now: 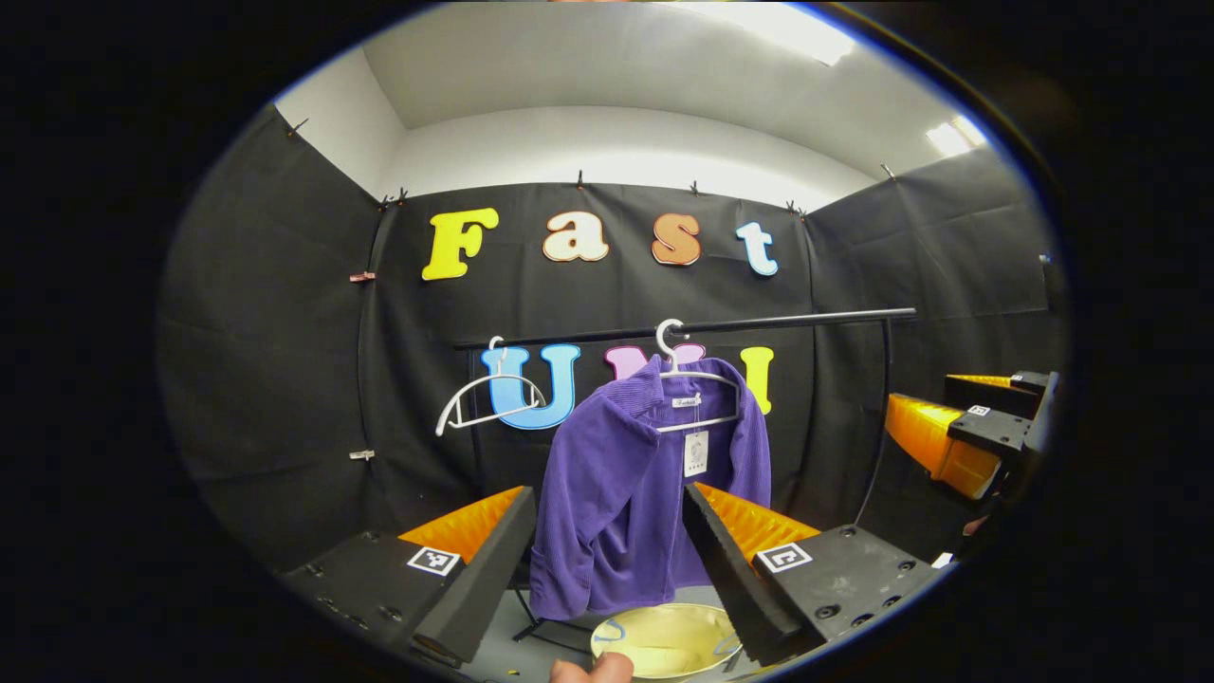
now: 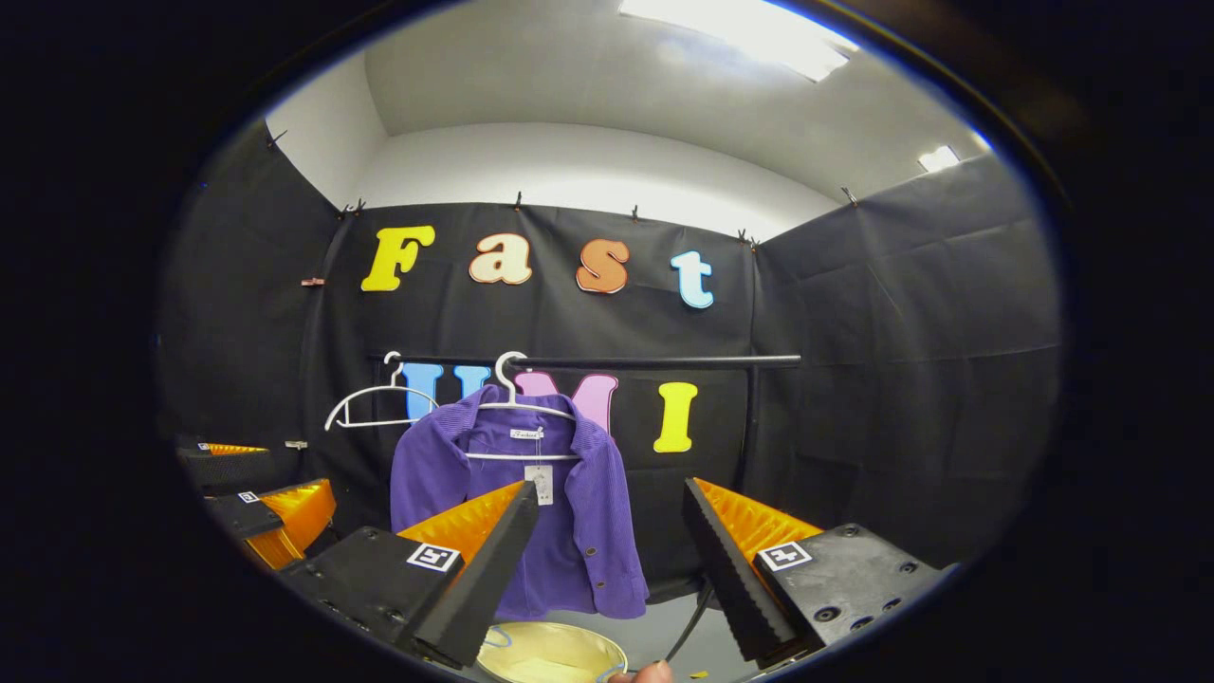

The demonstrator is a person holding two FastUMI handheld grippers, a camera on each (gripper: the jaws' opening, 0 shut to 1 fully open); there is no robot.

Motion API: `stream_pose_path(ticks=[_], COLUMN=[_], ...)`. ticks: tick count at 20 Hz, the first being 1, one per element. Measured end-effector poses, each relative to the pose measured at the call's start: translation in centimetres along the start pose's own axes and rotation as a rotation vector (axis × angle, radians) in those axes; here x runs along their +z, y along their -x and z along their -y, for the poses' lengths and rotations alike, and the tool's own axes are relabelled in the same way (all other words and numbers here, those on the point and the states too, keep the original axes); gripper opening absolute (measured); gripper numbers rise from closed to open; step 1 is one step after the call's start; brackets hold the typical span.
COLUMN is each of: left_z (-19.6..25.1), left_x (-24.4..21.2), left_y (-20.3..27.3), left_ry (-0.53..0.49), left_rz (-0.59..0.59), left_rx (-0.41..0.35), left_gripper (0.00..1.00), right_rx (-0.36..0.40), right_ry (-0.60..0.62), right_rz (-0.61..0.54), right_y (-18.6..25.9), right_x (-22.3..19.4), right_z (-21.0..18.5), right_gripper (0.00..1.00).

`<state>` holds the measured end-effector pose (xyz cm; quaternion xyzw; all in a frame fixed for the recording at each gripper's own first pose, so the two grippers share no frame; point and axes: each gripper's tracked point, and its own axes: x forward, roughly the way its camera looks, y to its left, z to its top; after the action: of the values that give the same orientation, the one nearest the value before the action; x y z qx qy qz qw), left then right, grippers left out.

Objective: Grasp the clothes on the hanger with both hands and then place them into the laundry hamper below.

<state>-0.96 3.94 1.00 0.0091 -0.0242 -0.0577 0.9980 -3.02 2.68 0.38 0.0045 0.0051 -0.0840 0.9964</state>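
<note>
A purple corduroy shirt (image 1: 626,474) (image 2: 579,493) hangs on a white hanger (image 1: 697,379) (image 2: 517,403) from a black rail (image 1: 759,324) (image 2: 616,361). Below it stands a pale yellow hamper (image 1: 664,640) (image 2: 550,653). My left gripper (image 1: 607,512) is open, short of the shirt, which shows between its fingers. My right gripper (image 2: 612,507) is open too, with the shirt's right half between its fingers farther off. In the left gripper view the right gripper (image 1: 967,432) shows at the right edge; in the right gripper view the left gripper (image 2: 256,503) shows at the left edge.
An empty white hanger (image 1: 484,398) (image 2: 375,403) hangs on the rail left of the shirt. The rail's upright post (image 1: 877,417) (image 2: 749,427) stands at the right. A fingertip (image 1: 593,669) (image 2: 650,673) shows at the bottom of each view. Black cloth walls close the booth.
</note>
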Motion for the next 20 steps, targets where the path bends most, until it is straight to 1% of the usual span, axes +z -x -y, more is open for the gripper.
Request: stream_pose_path(ticks=[2,7,9,15,20], left_z=[0.3,0.8,1.0,1.9,3.0], left_x=[-0.2,0.3,0.0,-0.5,-1.3], left_y=[-0.7,-3.0,-4.1,-7.4,-12.5], left_ry=[0.003,0.008,0.002,-0.010,-0.015], left_rz=[-0.009,-0.008,-0.019,-0.029,-0.027], left_rx=[0.003,0.038,0.057,0.094,0.109], left_gripper=[0.98,0.98,0.98,0.98,0.98], right_rx=[0.004,0.077,0.106,0.131,0.165], right_ry=[0.001,0.012,0.010,0.000,0.015], right_rz=[0.002,0.023,0.020,-0.003,-0.006], right_y=[-0.6,-3.9,-5.9,-13.1,-18.5], right_x=[-0.1,-0.3,-0.9,-3.9,-6.0], right_z=[-0.1,-1.4,-2.0,-2.5,-3.1], right_gripper=[0.98,0.98,0.98,0.98,0.98])
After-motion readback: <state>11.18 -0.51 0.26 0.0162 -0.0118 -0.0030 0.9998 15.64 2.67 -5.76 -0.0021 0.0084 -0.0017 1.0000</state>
